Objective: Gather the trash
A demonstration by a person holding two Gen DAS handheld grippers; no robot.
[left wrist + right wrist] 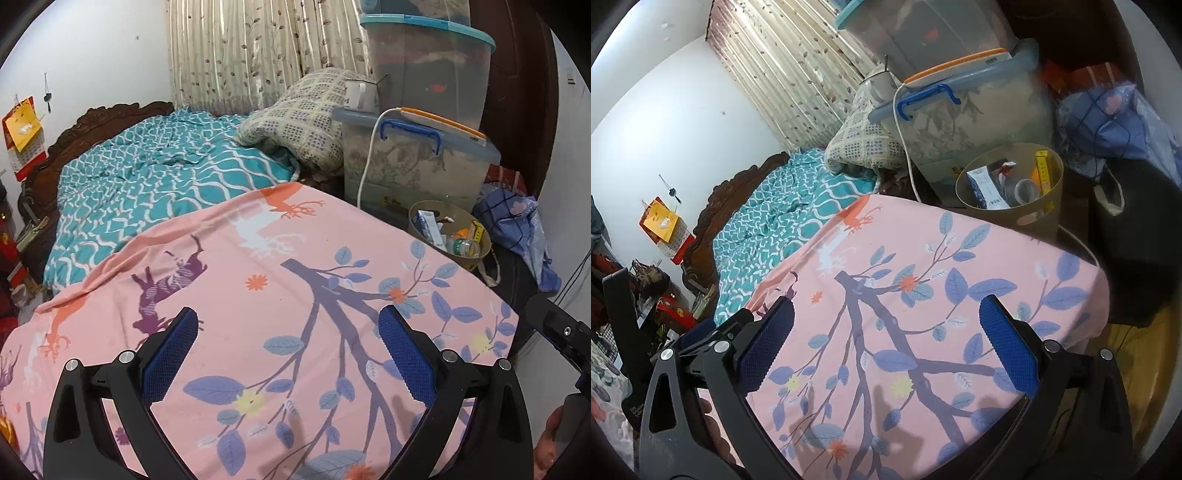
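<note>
A tan waste bin (476, 258) stands beyond the far right corner of the pink sheet (258, 314). It also shows in the right wrist view (1039, 218). It holds a blue-white packet (982, 186), a roll of tape (1027, 190), a yellow box (1043, 170) and a small bottle (463, 246). My left gripper (290, 321) is open and empty over the pink sheet. My right gripper (886, 314) is open and empty over the same sheet (923, 295), nearer the bin.
Stacked clear storage boxes (417, 162) with a white cable (369, 155) stand behind the bin. A blue checked bundle (517, 225) lies right of it. A teal quilt (155, 192) and a folded blanket (295, 118) lie on the bed beyond.
</note>
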